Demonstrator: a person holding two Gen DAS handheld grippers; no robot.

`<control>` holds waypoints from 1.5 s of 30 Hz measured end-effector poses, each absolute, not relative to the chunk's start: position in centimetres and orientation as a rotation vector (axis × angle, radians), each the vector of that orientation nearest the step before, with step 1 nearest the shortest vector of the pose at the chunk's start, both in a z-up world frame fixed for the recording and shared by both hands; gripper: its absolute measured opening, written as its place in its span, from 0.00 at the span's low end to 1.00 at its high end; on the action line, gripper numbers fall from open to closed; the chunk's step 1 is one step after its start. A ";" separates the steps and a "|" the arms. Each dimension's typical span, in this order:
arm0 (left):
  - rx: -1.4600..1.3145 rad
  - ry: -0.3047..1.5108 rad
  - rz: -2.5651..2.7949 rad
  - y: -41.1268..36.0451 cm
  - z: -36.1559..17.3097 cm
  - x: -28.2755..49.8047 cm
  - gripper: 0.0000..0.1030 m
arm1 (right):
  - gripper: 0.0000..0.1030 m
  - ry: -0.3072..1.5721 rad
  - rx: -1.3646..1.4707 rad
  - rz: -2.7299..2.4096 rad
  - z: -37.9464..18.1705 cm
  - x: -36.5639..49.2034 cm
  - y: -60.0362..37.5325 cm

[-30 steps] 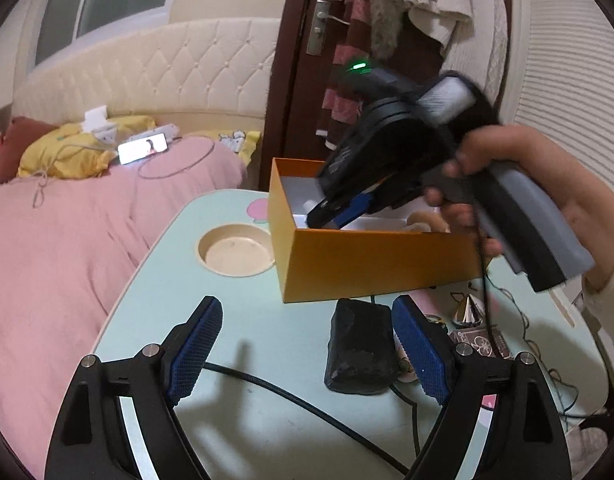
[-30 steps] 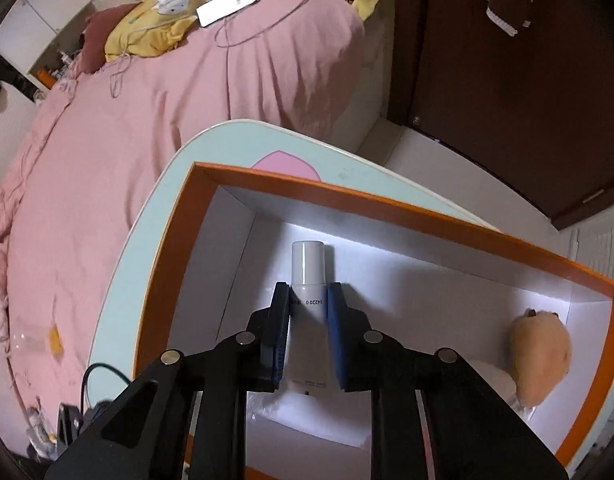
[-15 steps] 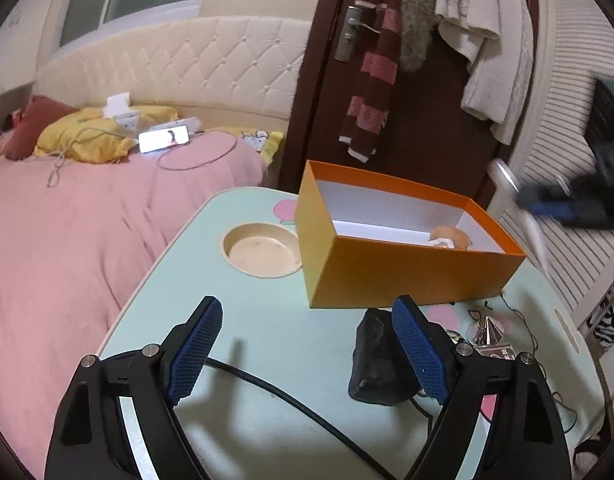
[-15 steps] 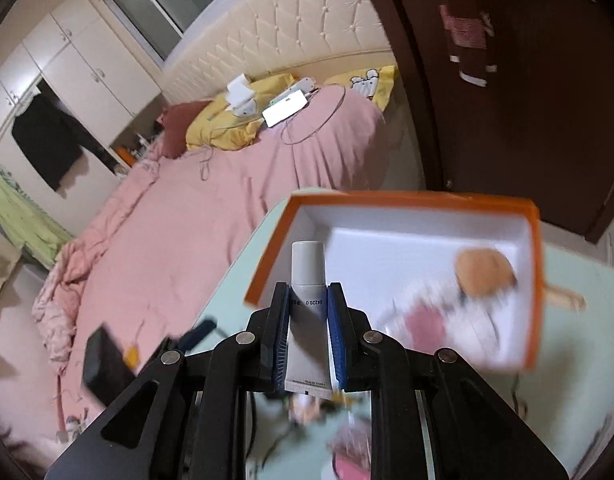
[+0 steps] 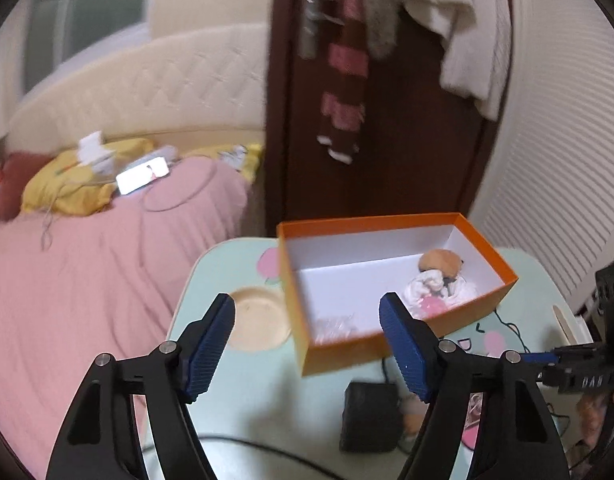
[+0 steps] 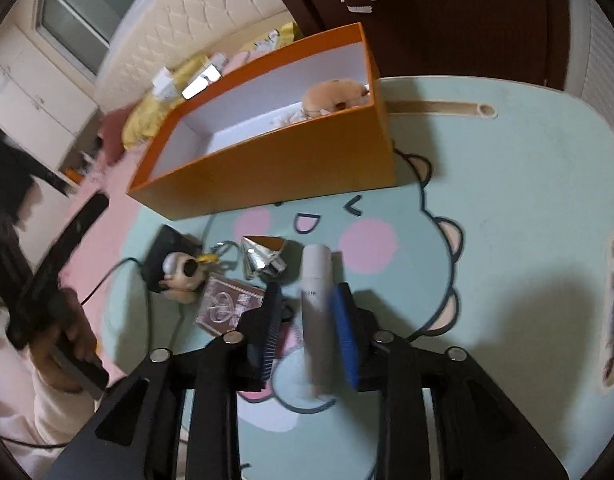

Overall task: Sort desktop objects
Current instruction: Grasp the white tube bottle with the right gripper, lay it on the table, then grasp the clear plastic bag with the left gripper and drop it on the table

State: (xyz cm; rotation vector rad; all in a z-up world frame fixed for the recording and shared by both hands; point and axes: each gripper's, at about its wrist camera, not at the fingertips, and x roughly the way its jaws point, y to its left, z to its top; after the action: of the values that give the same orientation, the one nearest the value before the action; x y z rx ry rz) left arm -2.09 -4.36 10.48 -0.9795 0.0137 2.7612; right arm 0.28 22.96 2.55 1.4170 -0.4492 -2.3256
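Note:
An open orange box stands on the mint table, with a tan plush toy and a white-pink bundle inside. My right gripper points down at the table in front of the box. Its jaws are opening, and a white tube stands loose between them with a gap at the left pad. My left gripper hovers above the table before the box, its jaws closing on nothing.
Loose items lie before the box: a black block, a mouse figure, a silver cone and a clear case. A black cable crosses the table. A round recess sits left, and a pink bed beyond.
My right gripper carried the white tube out of the box to the table in front and loosened its hold. My left gripper rose, and its jaws narrowed a little.

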 end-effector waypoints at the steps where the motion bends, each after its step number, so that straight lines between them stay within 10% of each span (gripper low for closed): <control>1: -1.069 0.034 2.710 -3.8 10.6 -3.6 0.65 | 0.38 -0.463 1.383 -2.345 2.7 0.5 23.1; 6: -1.475 0.146 2.435 -1.0 10.6 -10.6 0.40 | 0.47 -0.554 1.164 -2.443 4.1 2.7 24.8; 20: -2.045 0.626 2.060 4.6 4.0 -16.1 0.31 | 0.47 -0.742 1.184 -2.270 2.8 2.3 25.6; 23: -2.070 0.747 2.002 5.5 2.2 -15.4 0.14 | 0.47 -0.752 1.178 -2.266 2.9 2.4 25.7; 45: -1.600 0.279 2.144 2.4 15.6 -8.1 0.03 | 0.47 -0.763 1.201 -2.267 2.5 2.1 25.6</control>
State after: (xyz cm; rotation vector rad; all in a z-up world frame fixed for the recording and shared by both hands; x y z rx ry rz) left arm -8.13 2.44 15.60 -1.6003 0.2791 2.1439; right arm 2.10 25.64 2.46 1.2014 -0.7635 -2.2673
